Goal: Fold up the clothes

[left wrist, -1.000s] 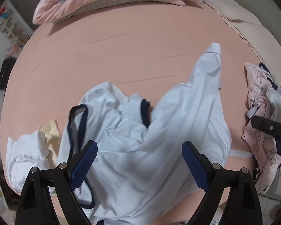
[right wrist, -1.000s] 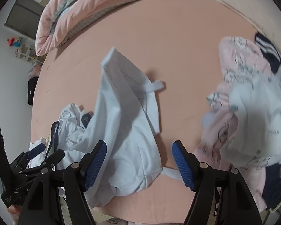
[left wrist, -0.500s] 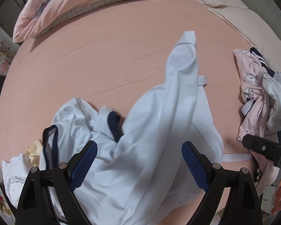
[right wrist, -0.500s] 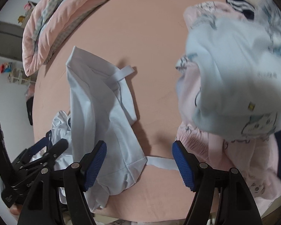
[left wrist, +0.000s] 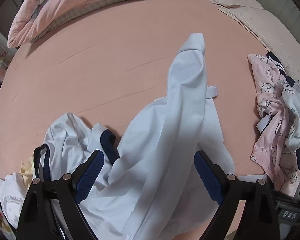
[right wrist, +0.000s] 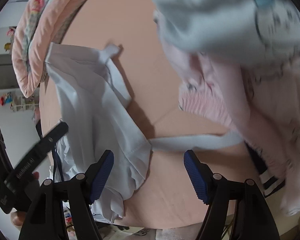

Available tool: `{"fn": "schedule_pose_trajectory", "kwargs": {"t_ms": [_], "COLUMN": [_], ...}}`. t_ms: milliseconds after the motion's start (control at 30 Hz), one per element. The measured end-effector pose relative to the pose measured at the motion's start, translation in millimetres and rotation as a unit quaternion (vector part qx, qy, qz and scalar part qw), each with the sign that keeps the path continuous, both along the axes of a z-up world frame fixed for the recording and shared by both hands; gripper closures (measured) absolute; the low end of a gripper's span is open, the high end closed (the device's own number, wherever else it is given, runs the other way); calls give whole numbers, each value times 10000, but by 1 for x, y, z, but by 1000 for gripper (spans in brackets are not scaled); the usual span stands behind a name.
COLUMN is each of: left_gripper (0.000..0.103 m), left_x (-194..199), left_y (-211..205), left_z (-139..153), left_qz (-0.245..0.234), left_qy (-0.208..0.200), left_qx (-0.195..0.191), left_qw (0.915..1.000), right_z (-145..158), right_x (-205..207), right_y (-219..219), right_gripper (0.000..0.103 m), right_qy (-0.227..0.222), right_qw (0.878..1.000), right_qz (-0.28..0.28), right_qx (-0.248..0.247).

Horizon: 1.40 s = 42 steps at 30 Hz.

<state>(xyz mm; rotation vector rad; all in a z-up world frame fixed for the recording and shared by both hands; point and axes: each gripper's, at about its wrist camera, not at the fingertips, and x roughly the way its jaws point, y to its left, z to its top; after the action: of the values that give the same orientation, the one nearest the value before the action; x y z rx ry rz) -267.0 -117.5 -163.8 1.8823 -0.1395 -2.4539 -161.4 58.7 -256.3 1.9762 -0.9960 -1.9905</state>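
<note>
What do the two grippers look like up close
Both are alike: the left gripper and right gripper have black angular plastic arms with silver rivets and ribbed dark blue finger pads. The right view shows white lettering along the left one's black body, too blurred to read. No cables or sleeves show.

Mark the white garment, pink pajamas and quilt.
white garment [left wrist: 182, 120], left wrist view, middle of raised fold
pink pajamas [left wrist: 274, 140], left wrist view, printed body
quilt [left wrist: 86, 2], left wrist view, pink top
</note>
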Motion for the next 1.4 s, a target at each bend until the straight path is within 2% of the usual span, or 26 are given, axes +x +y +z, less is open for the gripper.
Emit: {"fn": "schedule_pose_trajectory", "kwargs": {"t_ms": [133,400,600,667,733,867,933,1100,1233,1300,1333,1367,1400], "left_gripper": [11,11,12,18,34,51,65,77,80,84,86,87,90], "left_x": [-7,-16,-20,-21,-22,-23,-21,-14,-7,-4,-4,-3,-4], "left_y": [5,5,5,4,2,-2,-3,-2,6,7,7,6,4], "left_z": [-1,-21,-38,-42,-44,-49,-51,-57,-63,-64,-64,-64,-63], "left_qz": [-82,-46,-35,-45,-30,-10,-23,-120,-440,-544,-564,-556,-521], "left_qy": [68,-44,-181,-204,-252,-351,-356,-314,-242,-220,-213,-197,-186], "left_qx": [-57,438,357,299,327,519,602,660,437,385,375,380,409], "left_qw": [9999,9990,9992,9993,9991,9980,9976,9973,9978,9975,9975,9975,9976], "right_z": [-4,-11,-19,-21,-22,-23,-22,-16,-15,-14,-15,-17,-22], "right_x": [6,17,16,15,14,11,15,19,18,18,18,18,17], "right_y": [-4,-12,-29,-32,-34,-35,-41,-59,-70,-75,-77,-76,-77], "right_gripper": [31,31,31,31,30,29,28,28,30,41,58,82,90], "right_qy": [-65,-201,-281,-295,-306,-313,-309,-95,188,328,398,469,483], "right_qw": [9999,9988,9990,9990,9990,9988,9987,9990,9984,9978,9977,9979,9984], "right_qz": [-151,-446,-324,-317,-319,-386,-412,-323,-241,-211,-205,-219,-218], "right_qx": [-25,-81,-158,-122,-92,-48,18,305,466,533,518,390,206]}}
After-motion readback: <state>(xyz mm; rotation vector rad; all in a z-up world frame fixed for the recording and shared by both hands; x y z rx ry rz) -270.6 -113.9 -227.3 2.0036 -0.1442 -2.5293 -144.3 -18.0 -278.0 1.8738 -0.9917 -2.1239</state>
